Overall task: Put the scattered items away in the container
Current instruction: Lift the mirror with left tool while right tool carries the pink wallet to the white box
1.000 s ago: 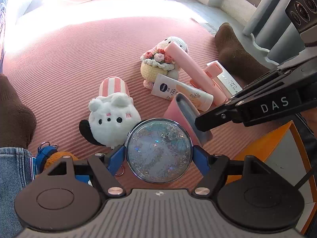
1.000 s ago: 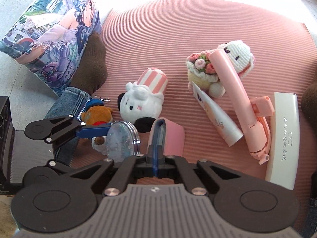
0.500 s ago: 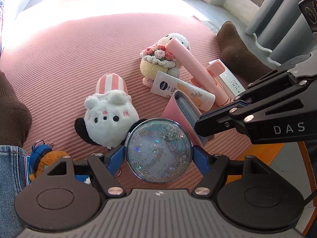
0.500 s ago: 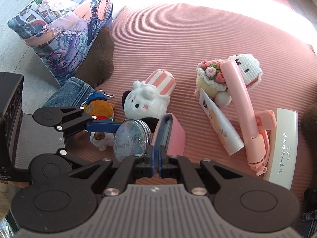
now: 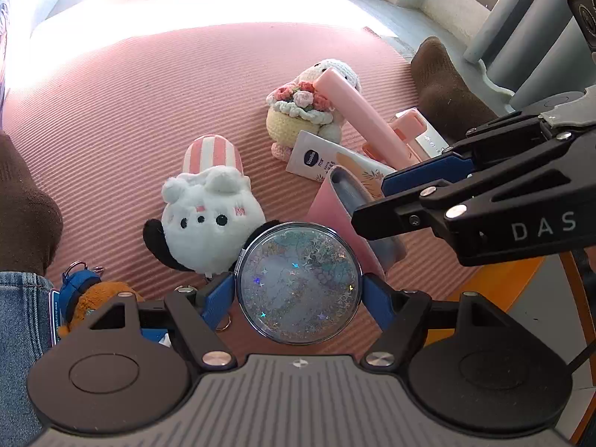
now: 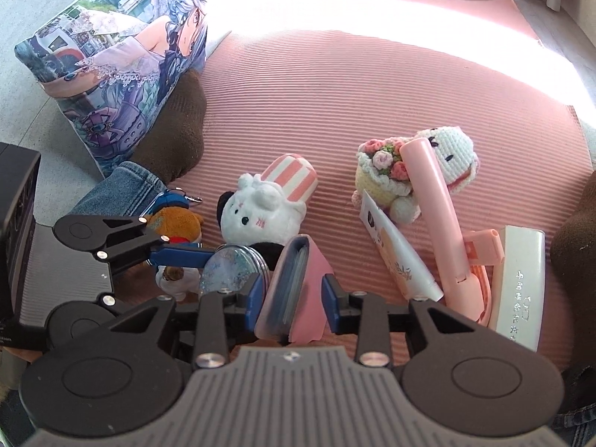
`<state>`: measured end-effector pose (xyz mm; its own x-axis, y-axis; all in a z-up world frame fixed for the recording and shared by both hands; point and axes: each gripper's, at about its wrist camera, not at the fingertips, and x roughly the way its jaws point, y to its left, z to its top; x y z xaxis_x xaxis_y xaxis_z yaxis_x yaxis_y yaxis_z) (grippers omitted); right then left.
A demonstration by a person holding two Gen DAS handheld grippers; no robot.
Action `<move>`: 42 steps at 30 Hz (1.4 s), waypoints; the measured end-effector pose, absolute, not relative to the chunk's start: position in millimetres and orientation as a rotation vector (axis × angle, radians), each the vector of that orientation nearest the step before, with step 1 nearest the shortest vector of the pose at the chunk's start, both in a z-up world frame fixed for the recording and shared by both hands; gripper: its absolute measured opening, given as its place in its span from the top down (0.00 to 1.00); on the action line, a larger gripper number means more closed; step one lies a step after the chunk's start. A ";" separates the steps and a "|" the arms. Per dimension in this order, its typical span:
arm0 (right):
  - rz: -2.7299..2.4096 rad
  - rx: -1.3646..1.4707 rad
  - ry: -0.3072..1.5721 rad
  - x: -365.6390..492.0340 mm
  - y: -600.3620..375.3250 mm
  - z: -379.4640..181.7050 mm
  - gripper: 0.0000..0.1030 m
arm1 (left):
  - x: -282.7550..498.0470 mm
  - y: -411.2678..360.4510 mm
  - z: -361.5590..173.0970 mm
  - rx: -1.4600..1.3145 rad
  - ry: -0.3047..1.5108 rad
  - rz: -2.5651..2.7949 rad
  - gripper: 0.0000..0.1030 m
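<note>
1. On the ribbed pink mat, nearly everything was still scattered, so I judged your tidying barely begun; no item could be seen inside a container, and only an orange edge at the left view's right side hinted at one.
2. At the far left, the brown plush keychain lay just beside your denim cuff, fuzzy and soft.
3. Your left gripper was clamped on the round glitter compact, a hard, glossy disc with speckled stars, held just above the mat.
4. Behind it lay the white plush with a striped pink hat, squashy and untouched.
5. Your right gripper had just been opening its jaws, and they stood apart around the pink wallet, smooth-skinned with a grey inner fold; the pads looked clear of it.
6. Further right lay the crocheted bouquet doll, the slick lotion tube, the pink plastic folding fan and the white box, all waiting.
</note>
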<state>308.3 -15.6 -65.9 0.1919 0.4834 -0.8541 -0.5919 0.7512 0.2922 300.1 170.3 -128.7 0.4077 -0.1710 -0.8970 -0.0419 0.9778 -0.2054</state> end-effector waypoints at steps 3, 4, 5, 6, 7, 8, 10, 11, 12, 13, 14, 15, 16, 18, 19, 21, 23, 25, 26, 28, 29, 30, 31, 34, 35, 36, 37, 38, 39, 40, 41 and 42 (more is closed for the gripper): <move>0.740 -0.108 1.170 311.2 -10.2 -73.5 0.64 | 298.8 172.5 -128.1 -0.205 1.152 -0.078 0.16; 0.736 -0.104 1.179 312.2 -8.8 -75.9 0.63 | 298.4 173.6 -128.0 -0.205 1.153 -0.075 0.16; 0.730 -0.102 1.188 313.1 -7.5 -78.2 0.64 | 297.6 174.9 -127.7 -0.204 1.154 -0.071 0.16; 0.721 -0.106 1.194 313.7 -6.3 -80.1 0.64 | 296.9 176.1 -127.2 -0.204 1.155 -0.067 0.16; 0.714 -0.110 1.196 314.1 -5.4 -81.6 0.65 | 296.0 177.5 -126.5 -0.204 1.156 -0.063 0.16; 0.712 -0.113 1.196 314.1 -4.8 -82.9 0.65 | 295.0 178.8 -125.7 -0.204 1.155 -0.059 0.16; 0.711 -0.115 1.199 314.1 -3.7 -85.4 0.70 | 292.9 181.2 -123.6 -0.207 1.153 -0.054 0.16; 0.710 -0.114 1.199 313.9 -3.5 -85.8 0.71 | 291.5 182.4 -122.2 -0.208 1.150 -0.050 0.16; 0.709 -0.114 1.197 313.6 -3.4 -85.5 0.73 | 290.4 183.3 -120.9 -0.208 1.148 -0.047 0.16; 0.707 -0.115 1.196 313.5 -3.1 -85.1 0.76 | 289.0 183.9 -119.5 -0.207 1.146 -0.043 0.16; 0.700 -0.117 1.195 313.1 -3.4 -84.4 0.77 | 287.1 184.5 -117.4 -0.207 1.143 -0.037 0.16; 0.694 -0.120 1.191 312.4 -4.2 -83.4 0.79 | 285.3 184.6 -115.4 -0.206 1.140 -0.034 0.16; 0.691 -0.122 1.185 311.2 -5.7 -82.0 0.81 | 283.3 184.6 -113.2 -0.206 1.136 -0.031 0.16; 0.689 -0.109 1.174 308.2 -10.4 -78.4 0.83 | 278.3 183.4 -107.0 -0.203 1.125 -0.029 0.16; 0.689 -0.095 1.169 306.3 -13.6 -75.3 0.83 | 276.1 182.6 -104.3 -0.202 1.120 -0.028 0.16; 0.681 -0.084 1.148 301.1 -18.6 -67.4 0.83 | 271.0 179.7 -97.5 -0.198 1.111 -0.021 0.16; 0.674 -0.078 1.113 293.5 -24.5 -56.1 0.83 | 264.8 175.9 -90.0 -0.190 1.099 -0.015 0.16; 0.672 -0.062 1.079 283.8 -32.1 -42.3 0.83 | 258.1 172.5 -82.4 -0.187 1.085 -0.013 0.16; 0.673 -0.052 1.062 278.4 -36.3 -35.6 0.83 | 253.9 169.9 -77.7 -0.185 1.075 -0.013 0.16; 0.678 -0.029 1.022 264.6 -46.0 -19.7 0.83 | 245.4 165.4 -70.0 -0.181 1.060 -0.011 0.16; 0.678 -0.016 1.004 257.5 -50.7 -12.0 0.83 | 240.0 162.0 -65.4 -0.176 1.051 -0.009 0.16; 0.680 -0.002 0.989 250.9 -55.4 -5.2 0.83 | 235.4 159.4 -61.7 -0.171 1.043 -0.006 0.16; 0.684 0.015 0.972 242.8 -61.2 2.7 0.83 | 229.9 156.4 -57.5 -0.165 1.034 -0.003 0.16; 0.697 0.068 0.930 218.6 -78.1 23.5 0.83 | 215.0 148.0 -47.0 -0.155 1.015 0.003 0.16; 0.701 0.082 0.918 210.5 -82.9 29.3 0.83 | 208.4 144.1 -42.5 -0.150 1.008 0.003 0.16; 0.705 0.093 0.906 202.1 -87.6 34.8 0.83 | 202.6 140.4 -39.2 -0.144 1.003 0.004 0.16; 0.709 0.103 0.895 193.6 -92.6 39.7 0.83 | 196.7 136.5 -36.4 -0.139 0.999 0.003 0.16; 0.712 0.110 0.887 186.2 -97.2 43.1 0.83 | 191.5 132.9 -34.4 -0.136 0.998 0.003 0.16; 0.712 0.113 0.884 179.0 -101.6 45.6 0.83 | 186.7 129.3 -33.1 -0.135 1.003 0.004 0.16; 0.709 0.114 0.885 171.6 -105.8 46.9 0.83 | 182.3 125.9 -32.4 -0.134 1.012 0.007 0.16; 0.706 0.114 0.888 165.6 -109.2 46.7 0.83 | 176.6 122.1 -32.4 -0.130 1.025 0.013 0.16; 0.702 0.114 0.893 159.3 -112.8 45.2 0.83 | 172.9 119.0 -33.6 -0.125 1.035 0.018 0.16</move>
<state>159.3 -112.8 45.2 0.4217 0.6047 -0.6756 -0.5138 0.7733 0.3714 172.9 119.0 -33.6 0.5113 -0.0441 -0.8582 -0.0742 0.9927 -0.0952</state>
